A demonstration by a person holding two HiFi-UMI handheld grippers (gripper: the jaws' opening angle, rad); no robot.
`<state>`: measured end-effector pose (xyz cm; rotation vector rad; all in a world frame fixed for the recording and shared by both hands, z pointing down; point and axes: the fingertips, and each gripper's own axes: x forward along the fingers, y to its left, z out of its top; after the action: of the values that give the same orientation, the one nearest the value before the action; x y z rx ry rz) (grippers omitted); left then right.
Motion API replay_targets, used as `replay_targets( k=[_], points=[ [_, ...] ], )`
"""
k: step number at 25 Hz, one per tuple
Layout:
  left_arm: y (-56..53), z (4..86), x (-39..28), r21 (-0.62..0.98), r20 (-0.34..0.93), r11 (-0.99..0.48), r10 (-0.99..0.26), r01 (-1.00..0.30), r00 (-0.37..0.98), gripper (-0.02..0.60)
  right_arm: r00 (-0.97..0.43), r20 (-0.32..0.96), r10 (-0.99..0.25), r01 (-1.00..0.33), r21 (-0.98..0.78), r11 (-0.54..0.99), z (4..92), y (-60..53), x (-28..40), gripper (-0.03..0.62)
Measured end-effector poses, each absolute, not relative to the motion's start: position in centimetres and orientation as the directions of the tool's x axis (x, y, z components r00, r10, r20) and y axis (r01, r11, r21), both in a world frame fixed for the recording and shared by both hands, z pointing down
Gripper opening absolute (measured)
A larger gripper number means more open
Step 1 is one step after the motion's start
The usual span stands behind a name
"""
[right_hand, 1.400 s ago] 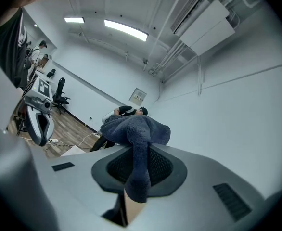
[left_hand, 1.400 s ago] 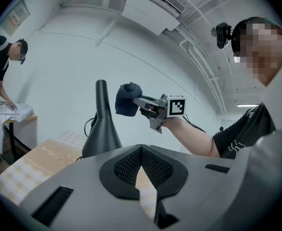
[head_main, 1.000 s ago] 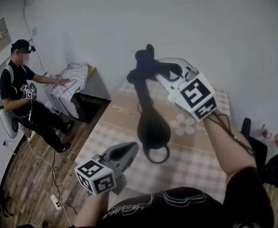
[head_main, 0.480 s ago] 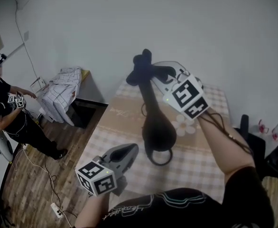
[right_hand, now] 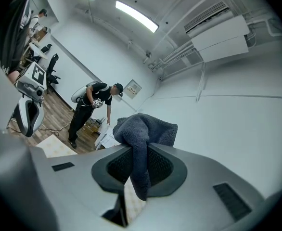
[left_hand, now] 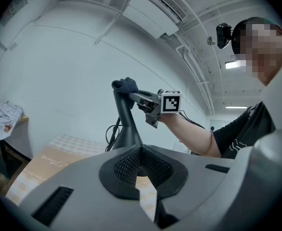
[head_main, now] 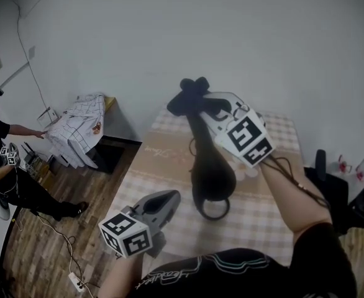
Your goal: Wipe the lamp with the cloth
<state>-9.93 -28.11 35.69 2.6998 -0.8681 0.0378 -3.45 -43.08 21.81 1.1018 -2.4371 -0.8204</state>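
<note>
The lamp [head_main: 212, 166] is black all over. The cloth [right_hand: 142, 131] is dark blue-grey. The left gripper [left_hand: 142, 166] and right gripper [right_hand: 137, 165] are pale grey with black mesh-textured pads, and their cubes carry black-and-white square markers. The table [head_main: 163, 160] has a beige-and-white check with a plain tan band. At lower left the floor [head_main: 39, 253] is brown wood planks. At left centre, white fabric [head_main: 76, 126] bears a thin dark grid.

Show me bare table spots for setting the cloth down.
Bare: the beige strip left of the lamp, and the checked far corner beyond the right gripper. Crowded: the middle, around the lamp's base and cord.
</note>
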Motion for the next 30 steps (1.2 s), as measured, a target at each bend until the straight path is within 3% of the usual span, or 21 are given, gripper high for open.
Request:
replay_targets(
  k=[30],
  points=[
    [-23.9, 35.7, -8.5, 0.302, 0.126, -0.709, -0.633, -0.637, 0.764, -0.002, -0.675, 0.121, -0.728, -0.551, 0.575, 0.606, 26.8, -39.7, -2.0, 0.057]
  ],
)
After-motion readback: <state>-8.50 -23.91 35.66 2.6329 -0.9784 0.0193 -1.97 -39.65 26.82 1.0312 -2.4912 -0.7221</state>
